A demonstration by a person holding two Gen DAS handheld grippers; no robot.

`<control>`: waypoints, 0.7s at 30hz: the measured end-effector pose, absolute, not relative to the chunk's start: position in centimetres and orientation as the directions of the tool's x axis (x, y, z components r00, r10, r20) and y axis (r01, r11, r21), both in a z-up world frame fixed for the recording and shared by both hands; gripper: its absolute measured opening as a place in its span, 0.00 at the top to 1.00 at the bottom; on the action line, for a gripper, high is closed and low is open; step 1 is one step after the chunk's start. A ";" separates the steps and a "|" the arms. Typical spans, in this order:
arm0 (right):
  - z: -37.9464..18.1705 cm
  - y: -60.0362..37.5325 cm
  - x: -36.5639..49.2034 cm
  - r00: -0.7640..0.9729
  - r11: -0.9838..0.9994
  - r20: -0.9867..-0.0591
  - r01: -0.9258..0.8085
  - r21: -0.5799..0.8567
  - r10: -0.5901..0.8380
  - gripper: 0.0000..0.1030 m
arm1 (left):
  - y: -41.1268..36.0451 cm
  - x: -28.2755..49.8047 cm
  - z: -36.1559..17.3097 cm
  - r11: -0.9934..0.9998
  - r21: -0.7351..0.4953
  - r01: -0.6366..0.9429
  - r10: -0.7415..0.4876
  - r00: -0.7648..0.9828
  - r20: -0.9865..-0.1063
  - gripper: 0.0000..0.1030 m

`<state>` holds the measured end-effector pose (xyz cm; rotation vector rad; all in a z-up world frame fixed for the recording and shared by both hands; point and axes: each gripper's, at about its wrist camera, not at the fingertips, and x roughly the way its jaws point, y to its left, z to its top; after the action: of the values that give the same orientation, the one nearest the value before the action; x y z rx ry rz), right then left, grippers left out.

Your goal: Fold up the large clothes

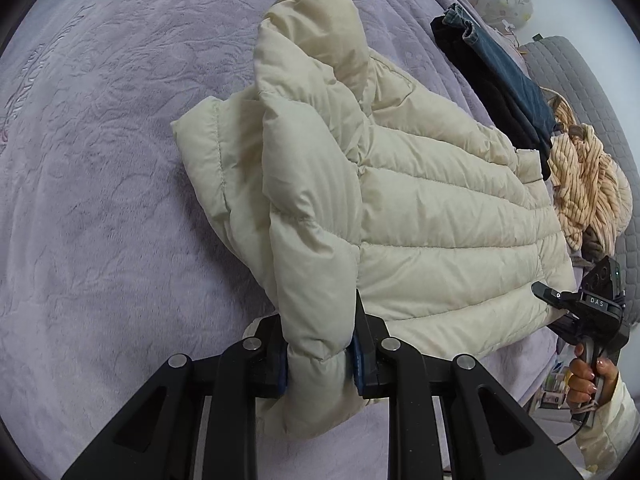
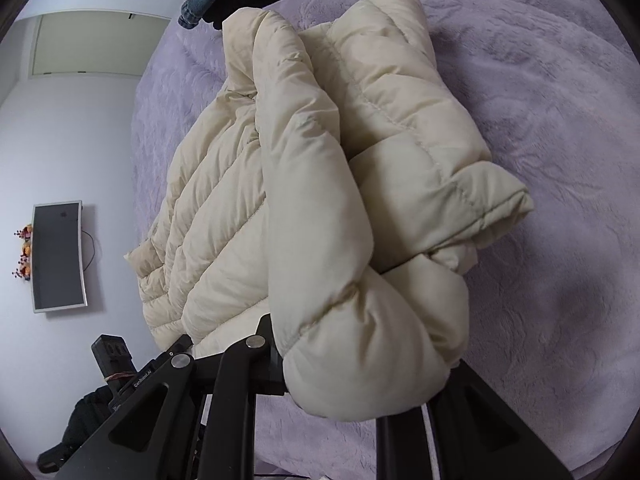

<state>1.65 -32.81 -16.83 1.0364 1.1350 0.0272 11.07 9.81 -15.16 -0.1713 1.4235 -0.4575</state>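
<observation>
We can read two markings. White letters "DAS" stand on the black body of the right gripper (image 1: 592, 312), seen from the left wrist. Small white lettering, apparently "GenRobot.AI", stands on the black frame of the left gripper (image 2: 144, 380), seen from the right wrist.

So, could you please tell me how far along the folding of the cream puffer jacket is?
Early to midway. Done: the cream puffer jacket lies spread on the lilac bedspread, one sleeve already across its body. In hand: the left tool is shut on a padded sleeve end, the right tool on another padded part. Left: laying these down, folding the body over; jeans and a striped garment wait beside it.
</observation>
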 end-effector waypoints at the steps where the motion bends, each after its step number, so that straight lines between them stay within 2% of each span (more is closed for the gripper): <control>1: -17.0 -32.7 1.7 0.469 0.559 -0.729 0.469 0.684 0.499 0.82 | 9.8 10.8 -15.2 0.908 -0.363 0.208 -0.386 0.083 -0.919 0.76; 4: -17.4 -32.4 2.3 0.465 0.554 -0.730 0.476 0.683 0.500 0.82 | 9.3 10.5 -15.2 0.923 -0.326 0.205 -0.350 0.091 -0.932 0.71; 5: -17.4 -32.4 2.6 0.463 0.557 -0.733 0.477 0.680 0.499 0.79 | 9.3 10.5 -15.2 0.933 -0.302 0.197 -0.325 0.100 -0.940 0.62; 6: -17.6 -32.7 2.0 0.458 0.562 -0.737 0.477 0.676 0.498 0.78 | 9.0 10.6 -15.1 0.944 -0.271 0.189 -0.294 0.111 -0.949 0.48; 7: -17.5 -32.5 1.9 0.448 0.568 -0.744 0.481 0.668 0.495 0.77 | 9.0 10.6 -14.8 0.952 -0.244 0.183 -0.269 0.128 -0.955 0.44; 9: -17.2 -32.4 2.0 0.405 0.597 -0.778 0.499 0.628 0.480 0.60 | 9.4 10.4 -14.3 0.959 -0.223 0.173 -0.249 0.143 -0.958 0.42; 10: -16.8 -31.8 2.2 0.371 0.622 -0.803 0.509 0.596 0.466 0.31 | 9.7 10.3 -13.9 0.962 -0.216 0.165 -0.240 0.144 -0.960 0.42; 11: -16.5 -31.6 2.1 0.344 0.648 -0.822 0.506 0.569 0.453 0.18 | 10.1 10.3 -13.4 0.966 -0.206 0.157 -0.230 0.157 -0.960 0.42; 16: -13.2 -29.6 1.9 0.257 0.764 -0.849 0.373 0.527 0.461 0.19 | 11.2 9.8 -9.6 0.964 -0.207 0.164 -0.245 0.266 -0.932 0.42; 18: -10.9 -28.9 2.6 0.285 0.787 -0.836 0.294 0.542 0.469 0.26 | 10.6 10.7 -8.4 0.957 -0.210 0.202 -0.263 0.290 -0.920 0.42; 19: -9.8 -28.5 3.2 0.309 0.807 -0.837 0.257 0.531 0.452 0.35 | 9.8 11.5 -8.0 0.951 -0.212 0.225 -0.274 0.294 -0.916 0.42; 20: -8.7 -28.2 4.2 0.333 0.833 -0.844 0.229 0.505 0.420 0.51 | 9.1 12.3 -7.9 0.945 -0.212 0.250 -0.283 0.295 -0.913 0.42; 21: -8.0 -28.0 5.4 0.354 0.853 -0.851 0.212 0.477 0.388 0.62 | 8.1 13.1 -7.9 0.941 -0.203 0.271 -0.283 0.299 -0.911 0.42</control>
<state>5.38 -28.00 -7.95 0.5740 1.2230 0.1223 13.13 8.10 -7.85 -0.0114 1.2128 -0.3675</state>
